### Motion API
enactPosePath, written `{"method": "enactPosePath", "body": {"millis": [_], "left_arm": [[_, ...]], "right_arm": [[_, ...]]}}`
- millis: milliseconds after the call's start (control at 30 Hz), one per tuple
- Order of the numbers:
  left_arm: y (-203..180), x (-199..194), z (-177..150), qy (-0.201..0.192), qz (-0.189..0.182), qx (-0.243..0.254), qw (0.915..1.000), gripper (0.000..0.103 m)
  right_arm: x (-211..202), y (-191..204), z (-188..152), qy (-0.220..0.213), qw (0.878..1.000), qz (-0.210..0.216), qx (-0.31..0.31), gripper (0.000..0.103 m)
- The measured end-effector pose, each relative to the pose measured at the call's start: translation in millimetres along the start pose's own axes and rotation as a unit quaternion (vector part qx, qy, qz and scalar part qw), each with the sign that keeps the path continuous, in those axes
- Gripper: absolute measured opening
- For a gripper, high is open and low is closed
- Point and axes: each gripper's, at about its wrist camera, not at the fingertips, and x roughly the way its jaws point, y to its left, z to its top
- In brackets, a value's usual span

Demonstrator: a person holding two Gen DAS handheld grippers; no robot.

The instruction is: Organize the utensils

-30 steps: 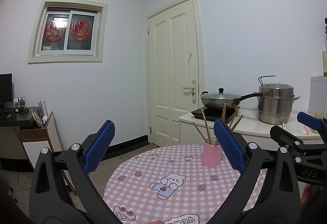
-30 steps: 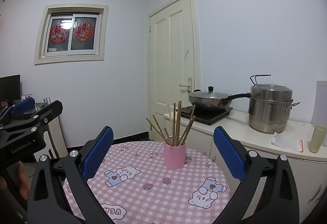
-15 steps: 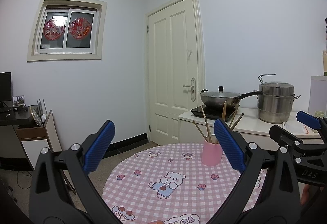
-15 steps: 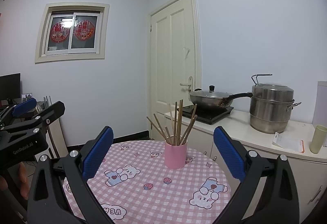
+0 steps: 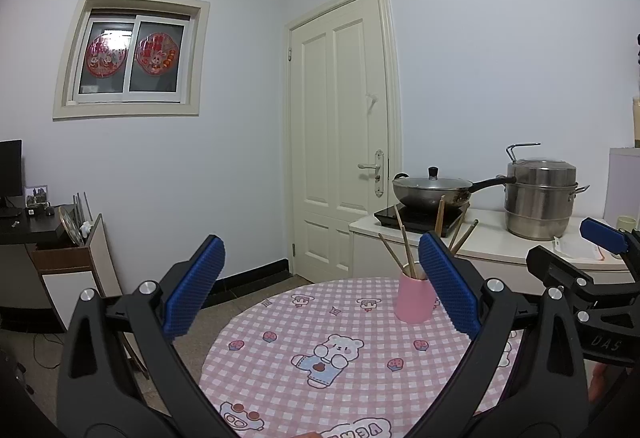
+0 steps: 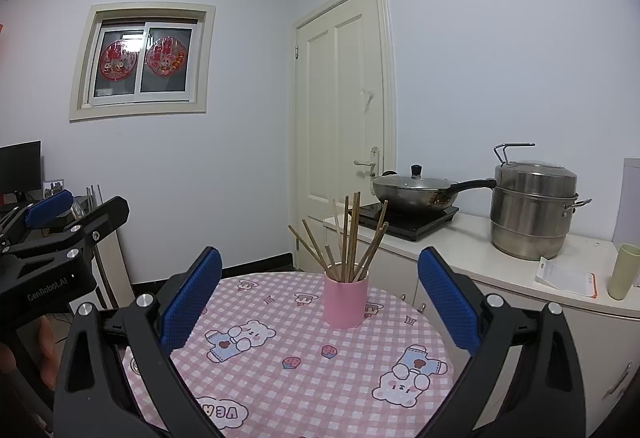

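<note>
Pink gingham cloth printed with cartoon bears covers a round table (image 5: 340,378) in the left wrist view, where the left gripper (image 5: 320,288) hangs above it with its blue-padded fingers (image 5: 194,290) spread wide and nothing between them. A pink cup (image 5: 414,298) of wooden chopsticks (image 5: 404,246) stands on the far right part of the table, partly hidden behind the right-hand finger. Beyond it, a lidded wok (image 5: 432,192) and a steel steamer pot (image 5: 540,198) sit on a white counter (image 5: 492,242). The right gripper (image 5: 600,266) shows at the frame's right edge.

From the right wrist view, the right gripper (image 6: 320,290) is likewise wide open and empty, framing the pink cup (image 6: 345,300), which stands upright near the table's (image 6: 304,378) far edge with chopsticks (image 6: 348,242) fanning out of it. The left gripper (image 6: 60,222) appears at the left edge, a hand (image 6: 44,354) partly visible below it. On the counter (image 6: 472,258) sit the wok (image 6: 416,190), steamer pot (image 6: 534,210), a paper slip (image 6: 568,278) and a pale green cup (image 6: 624,272).
</note>
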Motion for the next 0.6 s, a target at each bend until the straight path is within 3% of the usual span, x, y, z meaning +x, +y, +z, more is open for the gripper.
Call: {"method": "enactPosePath", "body": {"millis": [600], "left_arm": [[-4.9,0.3,0.3,-0.004,0.001,0.007,1.0,0.096]], "right_arm": [[-1.5,0.5,1.1,-0.001,1.0,0.0,-0.002,0.095]]}}
